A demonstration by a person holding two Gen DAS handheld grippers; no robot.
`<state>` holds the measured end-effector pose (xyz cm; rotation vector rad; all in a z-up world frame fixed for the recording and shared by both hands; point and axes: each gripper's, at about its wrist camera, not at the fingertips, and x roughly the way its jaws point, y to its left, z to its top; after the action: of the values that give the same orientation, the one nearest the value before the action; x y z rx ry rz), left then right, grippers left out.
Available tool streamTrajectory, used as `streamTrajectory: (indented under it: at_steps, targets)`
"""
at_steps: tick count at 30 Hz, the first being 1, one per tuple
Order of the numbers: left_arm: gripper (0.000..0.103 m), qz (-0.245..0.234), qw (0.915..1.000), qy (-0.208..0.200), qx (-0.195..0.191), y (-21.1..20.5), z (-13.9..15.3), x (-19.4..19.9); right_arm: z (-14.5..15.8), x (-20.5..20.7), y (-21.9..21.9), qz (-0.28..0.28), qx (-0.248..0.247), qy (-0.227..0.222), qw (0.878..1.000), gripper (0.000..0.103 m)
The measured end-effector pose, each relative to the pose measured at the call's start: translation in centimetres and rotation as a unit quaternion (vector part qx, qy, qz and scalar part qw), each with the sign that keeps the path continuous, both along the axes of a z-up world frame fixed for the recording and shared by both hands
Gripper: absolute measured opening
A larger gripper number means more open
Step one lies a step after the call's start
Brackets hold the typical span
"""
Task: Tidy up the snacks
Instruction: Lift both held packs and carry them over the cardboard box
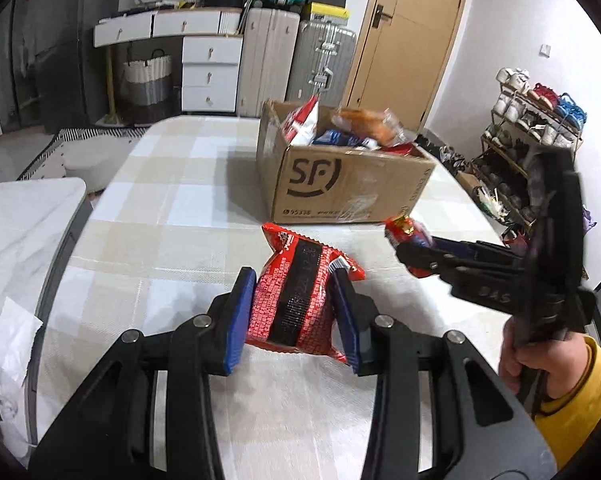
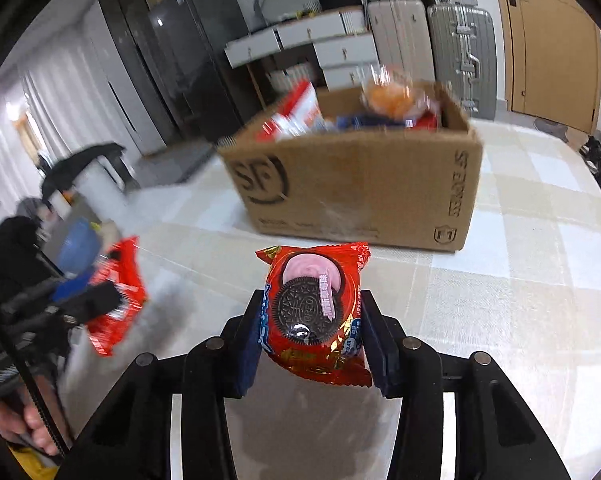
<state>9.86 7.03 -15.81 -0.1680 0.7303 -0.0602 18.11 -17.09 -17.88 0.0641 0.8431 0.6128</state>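
The left gripper (image 1: 294, 314) has its fingers clenched on a red snack bag (image 1: 296, 300), held above the checked tabletop (image 1: 160, 240). The right gripper (image 2: 310, 338) grips a red Oreo packet (image 2: 318, 312) (2 fingers pressing its sides) near the cardboard box (image 2: 360, 192) of snacks.

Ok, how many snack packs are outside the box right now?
2. A red packet is clamped in the left hand-held gripper, and a cookie pack in the right hand-held gripper. Others fill the cardboard box; some may be hidden.
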Motion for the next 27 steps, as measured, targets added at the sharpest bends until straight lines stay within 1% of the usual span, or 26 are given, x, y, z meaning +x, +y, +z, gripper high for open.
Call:
streamTrajectory:
  at_steps: [2,4,8,11,15,18,23,25,27]
  targets:
    - [0.036,0.000,0.9999,-0.011,-0.004,-0.2,0.9,-1.2,1.7,-1.5,-0.5,0.005,0.018,-0.012,1.000,0.045]
    - [0.036,0.000,0.9997,-0.023,-0.004,-0.5,1.9,-2.4,3.2,-2.9,-0.9,0.022,0.053,-0.007,0.998,0.045]
    - [0.036,-0.007,0.9990,-0.043,-0.004,-1.5,4.2,-4.5,6.4,-6.0,-1.4,0.035,0.089,-0.025,0.995,0.045]
    - [0.036,-0.029,0.9979,-0.058,0.003,-2.8,5.9,-6.2,8.3,-8.5,-1.9,0.044,0.116,-0.044,0.991,0.045]
    - [0.036,-0.043,0.9962,-0.076,0.009,-4.1,7.9,-8.3,10.5,-11.4,-2.4,0.049,0.122,-0.060,0.990,0.045]
    - [0.036,-0.046,0.9952,-0.085,0.013,-4.8,9.1,-9.4,11.5,-13.0,-3.1,0.053,0.129,-0.070,0.988,0.045]
    - [0.036,-0.054,0.9946,-0.088,0.008,-5.4,10.6,-10.6,12.2,-13.7,-4.1,0.045,0.132,-0.080,0.987,0.045]
    - [0.036,-0.064,0.9932,-0.094,0.021,-5.9,11.6,-10.7,12.7,-13.8,-4.5,0.041,0.135,-0.086,0.986,0.045]
    - [0.036,-0.075,0.9918,-0.101,0.022,-6.1,12.6,-10.6,13.7,-14.0,-4.7,0.040,0.133,-0.097,0.986,0.045]
